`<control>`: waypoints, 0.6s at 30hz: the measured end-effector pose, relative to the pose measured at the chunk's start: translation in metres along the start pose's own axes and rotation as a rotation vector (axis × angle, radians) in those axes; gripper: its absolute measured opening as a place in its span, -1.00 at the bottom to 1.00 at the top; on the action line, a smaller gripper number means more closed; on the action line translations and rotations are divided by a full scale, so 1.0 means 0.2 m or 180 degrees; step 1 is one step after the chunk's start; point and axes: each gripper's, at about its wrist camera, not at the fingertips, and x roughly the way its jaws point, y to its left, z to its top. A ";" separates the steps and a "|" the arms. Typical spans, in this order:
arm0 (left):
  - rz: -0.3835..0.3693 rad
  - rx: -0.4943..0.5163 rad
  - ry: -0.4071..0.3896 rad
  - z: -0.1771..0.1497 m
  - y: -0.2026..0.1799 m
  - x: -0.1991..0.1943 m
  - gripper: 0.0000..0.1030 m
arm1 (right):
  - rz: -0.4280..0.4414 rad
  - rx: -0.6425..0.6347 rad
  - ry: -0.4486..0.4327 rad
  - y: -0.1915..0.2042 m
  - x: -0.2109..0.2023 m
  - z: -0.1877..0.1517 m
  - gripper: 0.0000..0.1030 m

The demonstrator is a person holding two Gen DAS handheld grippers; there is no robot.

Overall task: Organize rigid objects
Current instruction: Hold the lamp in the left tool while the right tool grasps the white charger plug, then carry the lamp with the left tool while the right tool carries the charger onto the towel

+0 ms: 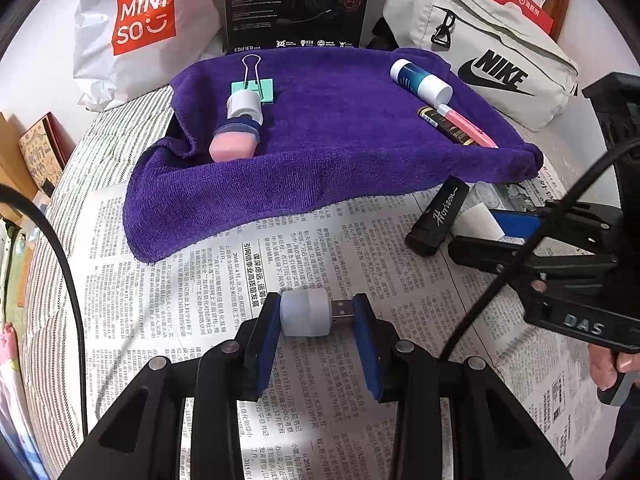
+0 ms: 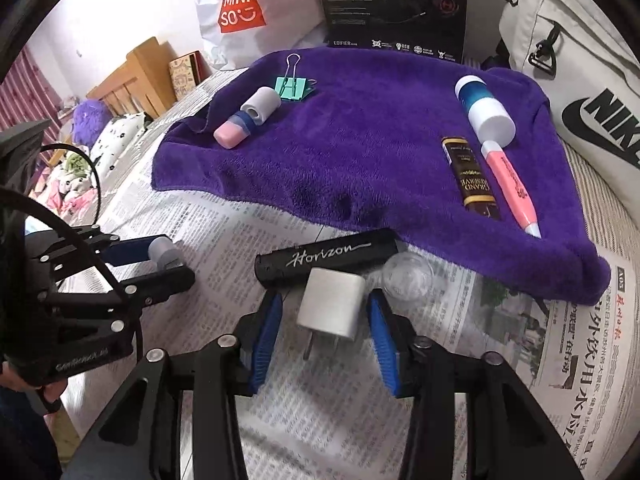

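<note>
My left gripper [image 1: 318, 308] is shut on a small white USB plug-in lamp [image 1: 304, 314], held crosswise above the newspaper [image 1: 224, 280]; the right wrist view shows this gripper [image 2: 160, 258] at the left. My right gripper [image 2: 324, 304] stands open around a white wall charger [image 2: 332, 306] lying on the paper, prongs toward the camera. The right pad is almost on it and a gap remains at the left pad. A black "Horizon" box [image 2: 326, 260] lies just beyond the charger. The purple towel [image 2: 360, 152] carries a binder clip [image 2: 294, 86], a pink-and-white bottle [image 2: 248, 120], a blue-and-white bottle [image 2: 484, 110], a brown tube [image 2: 472, 178] and a pink highlighter [image 2: 510, 188].
A clear little cup [image 2: 408, 278] sits right of the charger at the towel's edge. Behind the towel stand a Miniso bag [image 1: 140, 24], a black Edifier box [image 1: 298, 4] and a grey Nike bag [image 1: 488, 52]. Cables hang from both grippers.
</note>
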 end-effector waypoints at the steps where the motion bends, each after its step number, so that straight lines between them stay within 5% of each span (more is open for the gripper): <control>1: -0.0009 -0.0004 -0.0004 0.00 0.00 0.00 -0.33 | -0.0042 -0.0013 0.0006 0.00 0.00 0.00 -0.40; 18: -0.0041 -0.0031 0.0000 -0.01 0.01 -0.02 -0.33 | -0.0221 0.0208 0.0064 -0.20 -0.17 -0.18 -0.46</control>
